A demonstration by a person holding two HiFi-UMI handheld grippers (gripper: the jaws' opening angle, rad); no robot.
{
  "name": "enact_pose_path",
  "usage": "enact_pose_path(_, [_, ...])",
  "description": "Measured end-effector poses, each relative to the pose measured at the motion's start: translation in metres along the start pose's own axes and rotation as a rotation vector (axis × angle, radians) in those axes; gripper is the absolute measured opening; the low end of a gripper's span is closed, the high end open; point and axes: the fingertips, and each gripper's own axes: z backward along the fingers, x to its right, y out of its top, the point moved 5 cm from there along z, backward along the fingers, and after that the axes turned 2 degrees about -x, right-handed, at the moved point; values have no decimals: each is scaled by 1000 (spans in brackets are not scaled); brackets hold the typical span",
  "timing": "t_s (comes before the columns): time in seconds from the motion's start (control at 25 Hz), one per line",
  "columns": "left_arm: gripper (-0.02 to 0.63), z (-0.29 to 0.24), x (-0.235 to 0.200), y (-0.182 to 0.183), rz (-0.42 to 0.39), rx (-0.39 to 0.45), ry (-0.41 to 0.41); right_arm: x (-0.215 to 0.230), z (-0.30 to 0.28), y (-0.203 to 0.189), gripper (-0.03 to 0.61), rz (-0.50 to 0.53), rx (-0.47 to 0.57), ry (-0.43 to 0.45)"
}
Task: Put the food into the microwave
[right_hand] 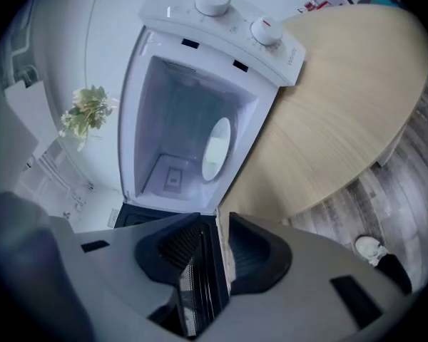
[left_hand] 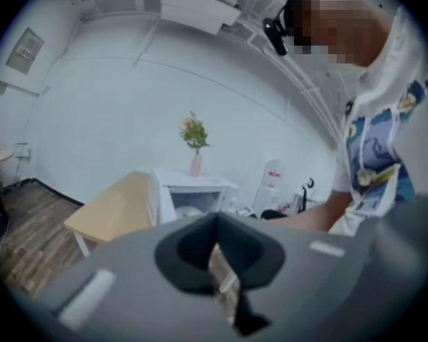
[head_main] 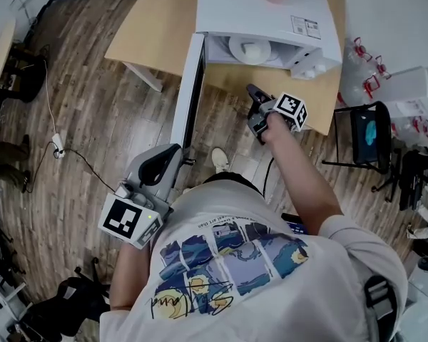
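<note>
The white microwave [head_main: 271, 20] stands on a wooden table [head_main: 157, 27] with its door [head_main: 187, 91] swung open toward me. A white dish of food [head_main: 248, 48] sits inside the cavity; the right gripper view shows this dish [right_hand: 216, 148] against the cavity's right wall. My right gripper [head_main: 252, 91] hovers just in front of the open cavity, a narrow gap between its jaws and nothing in it [right_hand: 220, 223]. My left gripper [head_main: 172, 152] is lower left, beside the door's outer end, jaws together and empty [left_hand: 217, 251].
A pink vase of flowers [left_hand: 195, 164] stands on top of the microwave. A black chair [head_main: 367, 137] is to the right of the table, with boxes behind it. A cable and plug [head_main: 57, 144] lie on the wooden floor at left. My shoe [head_main: 220, 159] is below the table edge.
</note>
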Motion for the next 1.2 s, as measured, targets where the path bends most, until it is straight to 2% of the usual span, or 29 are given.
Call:
enact_pose_path(0.12, [9, 15, 0, -7, -6, 3, -12, -8, 18, -16, 24, 96, 18, -5])
enact_pose_path(0.2, [9, 24, 1, -12, -14, 9, -24, -15, 29, -27, 9, 138, 24, 16])
enact_pose_path(0.4, [9, 53, 11, -30, -12, -3, -65, -21, 72, -79, 6, 243, -44, 48])
enact_pose_path(0.56, [9, 75, 14, -38, -21, -4, -87, -35, 99, -123, 6, 284, -100, 64])
enact_pose_path(0.72, [9, 98, 18, -50, -21, 4, -103, -58, 123, -165, 6, 416, -143, 88])
enact_pose_path(1.04, [9, 134, 30, -72, -16, 8, -148, -100, 160, -225, 6, 631, -148, 145])
enact_pose_path(1.2, [9, 149, 39, -85, -20, 4, -169, -110, 178, -253, 6, 704, -144, 168])
